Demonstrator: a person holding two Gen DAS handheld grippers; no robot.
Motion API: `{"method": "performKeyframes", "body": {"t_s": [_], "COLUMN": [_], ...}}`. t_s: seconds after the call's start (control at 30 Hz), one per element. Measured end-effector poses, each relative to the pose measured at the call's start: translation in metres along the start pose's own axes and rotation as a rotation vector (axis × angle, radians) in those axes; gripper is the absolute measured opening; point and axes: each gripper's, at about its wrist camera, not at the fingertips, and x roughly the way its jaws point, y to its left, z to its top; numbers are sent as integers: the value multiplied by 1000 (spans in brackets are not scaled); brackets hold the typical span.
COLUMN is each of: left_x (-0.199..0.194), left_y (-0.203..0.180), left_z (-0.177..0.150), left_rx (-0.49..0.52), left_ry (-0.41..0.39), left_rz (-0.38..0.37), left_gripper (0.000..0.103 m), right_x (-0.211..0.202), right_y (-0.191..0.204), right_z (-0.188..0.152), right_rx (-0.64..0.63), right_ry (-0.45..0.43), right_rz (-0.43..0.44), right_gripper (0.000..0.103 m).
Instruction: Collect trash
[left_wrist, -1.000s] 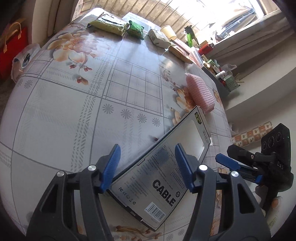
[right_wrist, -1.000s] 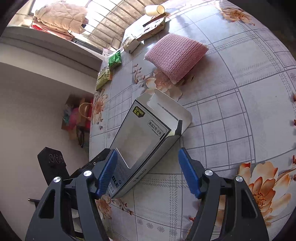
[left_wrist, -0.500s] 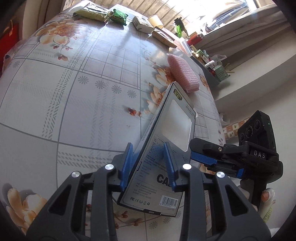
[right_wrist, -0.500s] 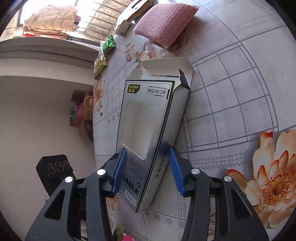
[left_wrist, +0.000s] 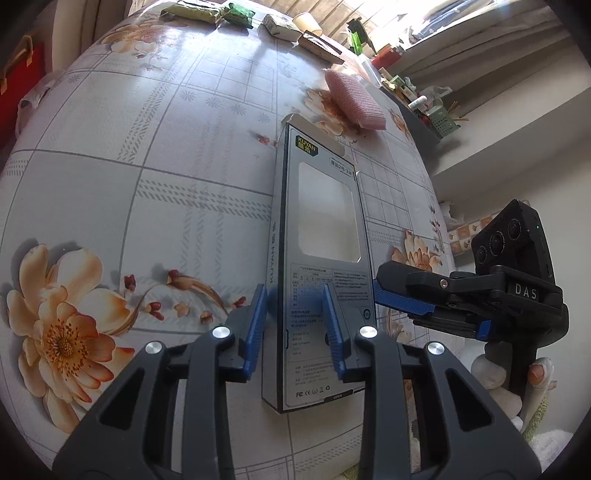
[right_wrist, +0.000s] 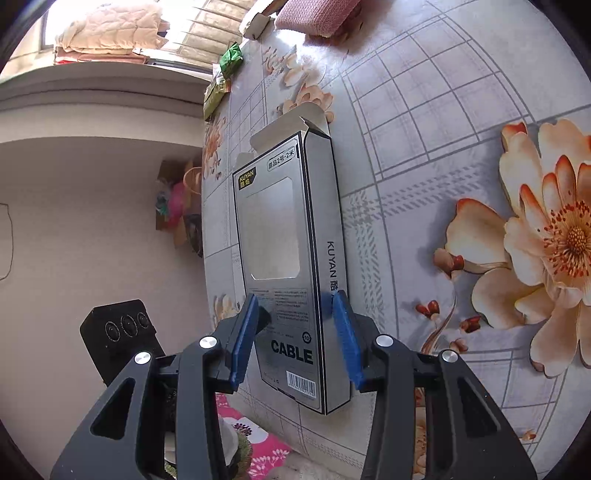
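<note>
Gripping the empty cable box (left_wrist: 317, 266) at its near end, the left gripper (left_wrist: 293, 328) and right gripper (right_wrist: 297, 338) both have jaws clamped on it above the floral bench (left_wrist: 147, 155). Best lifted level, both moving together, without crushing the thin card.

Left of the cable box (left_wrist: 317, 236) your tablecloth (left_wrist: 147, 177) lies open; the pink pad (left_wrist: 354, 99) blocks beyond it.

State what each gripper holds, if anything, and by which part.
Both hold the empty cable box: the left gripper and the right gripper each clamp its barcode end, opposite the open flap, their jaws having just closed.
</note>
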Motion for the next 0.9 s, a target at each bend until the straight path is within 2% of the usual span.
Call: {"method": "performKeyframes", "body": {"t_s": [0.13,0.27,0.4,0.6,0.8,0.9], "left_x": [-13,-27,-42,-57,-57,-58], "left_y": [4,6,-3,-21,-39,-43], "left_z": [-26,-38,-38,-36,-33,-32], "left_rx": [-6,-24,19,72,98,95], "left_ry": [18,-20,-86,-147,-172,-184], "left_rz": [-8,22,83,125,146,156], "left_gripper": [29,46,60,73,76,76], "right_x": [0,-13,-42,-85,-119,-123], "right_y": [-4,-7,-6,-3,0,6], "right_z": [-23,-31,-31,-30,-30,-22], "right_rx": [-7,-37,-95,-190,-286,-334], "right_ry": [38,4,-88,-247,-363,-398], "right_rz": [18,-25,-92,-204,-313,-358], "right_gripper": [42,42,51,59,67,70]}}
